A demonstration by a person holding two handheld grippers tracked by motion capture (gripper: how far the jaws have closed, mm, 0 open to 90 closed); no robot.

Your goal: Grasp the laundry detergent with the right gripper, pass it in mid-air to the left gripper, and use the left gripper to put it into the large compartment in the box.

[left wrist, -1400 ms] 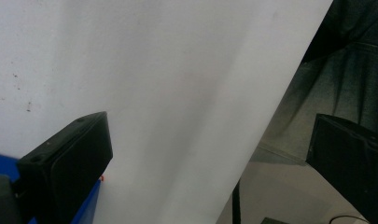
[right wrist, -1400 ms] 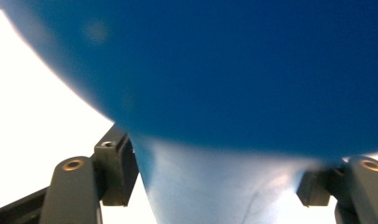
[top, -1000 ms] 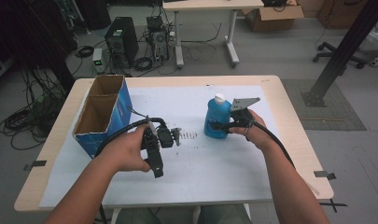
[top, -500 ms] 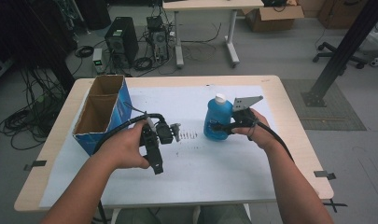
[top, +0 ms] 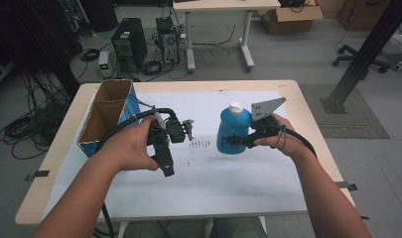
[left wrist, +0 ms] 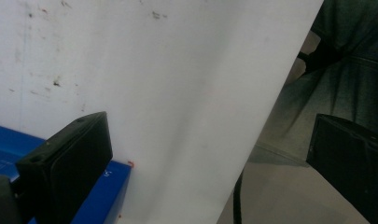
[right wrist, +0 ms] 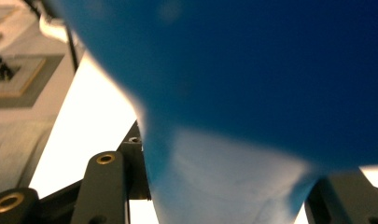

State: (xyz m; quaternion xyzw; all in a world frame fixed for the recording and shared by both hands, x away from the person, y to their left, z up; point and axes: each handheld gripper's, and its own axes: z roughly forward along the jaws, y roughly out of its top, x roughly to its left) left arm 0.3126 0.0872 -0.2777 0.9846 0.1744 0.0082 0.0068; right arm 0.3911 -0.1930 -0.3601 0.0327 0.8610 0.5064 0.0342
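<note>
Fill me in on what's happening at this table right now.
A person sits at a table covered with a white sheet, one claw in each hand. The right claw is closed around a blue bottle with a white cap, standing upright mid-table. The left claw is open and empty, held over the sheet and pointing back toward the person. An open blue cardboard box stands at the table's left edge.

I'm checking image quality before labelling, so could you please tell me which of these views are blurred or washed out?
High view: evenly lit, sharp enough. Right gripper view: the blue bottle fills the frame, too close to focus, and the white table cover behind it is blown out. Left gripper view: soft, with the left hand-held gripper jaws dark against the pale cover.
</note>
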